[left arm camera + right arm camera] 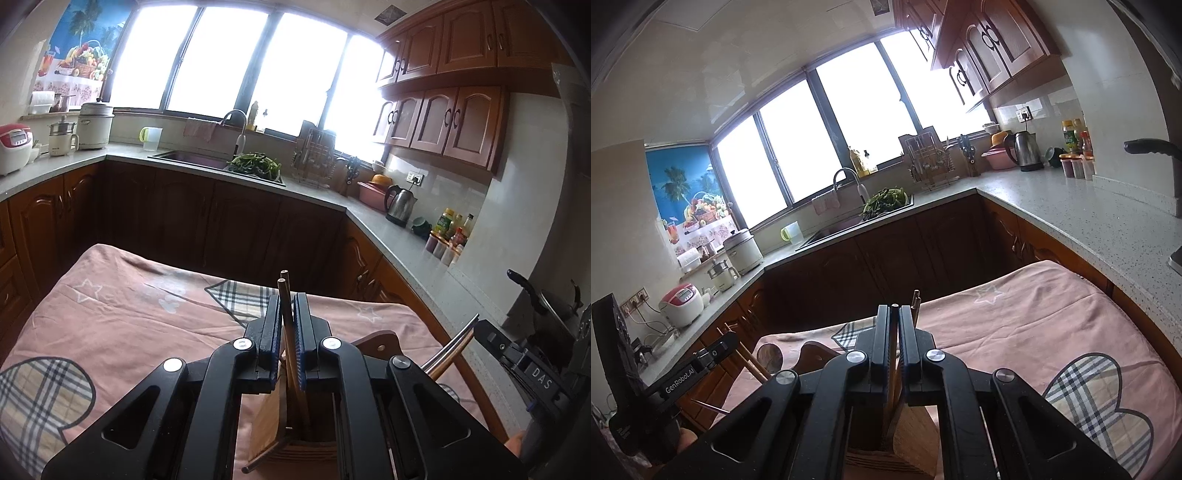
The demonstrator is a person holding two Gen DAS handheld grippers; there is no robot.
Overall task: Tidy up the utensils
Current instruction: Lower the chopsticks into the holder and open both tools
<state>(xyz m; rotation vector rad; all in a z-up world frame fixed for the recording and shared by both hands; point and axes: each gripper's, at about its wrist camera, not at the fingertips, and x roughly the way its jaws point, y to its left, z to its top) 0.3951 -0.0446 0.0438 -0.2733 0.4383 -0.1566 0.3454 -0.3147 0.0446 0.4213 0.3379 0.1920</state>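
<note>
Pink tablecloth [147,314] below; my left gripper [286,314] clamps wooden chopsticks [285,295], my right gripper [894,325] clamps another utensil [894,332]; "GenRobot.AI" and "DAS" show.

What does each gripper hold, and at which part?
Left gripper: wooden chopsticks, gripped just below their upper ends. Right gripper: a thin dark stick, gripped near its top.

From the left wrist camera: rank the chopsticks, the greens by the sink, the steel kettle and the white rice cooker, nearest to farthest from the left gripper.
1. Chopsticks, clamped in the left gripper.
2. Steel kettle, right counter.
3. Greens, centre, beside the sink.
4. White rice cooker, far left counter; too close to the greens to call.
</note>
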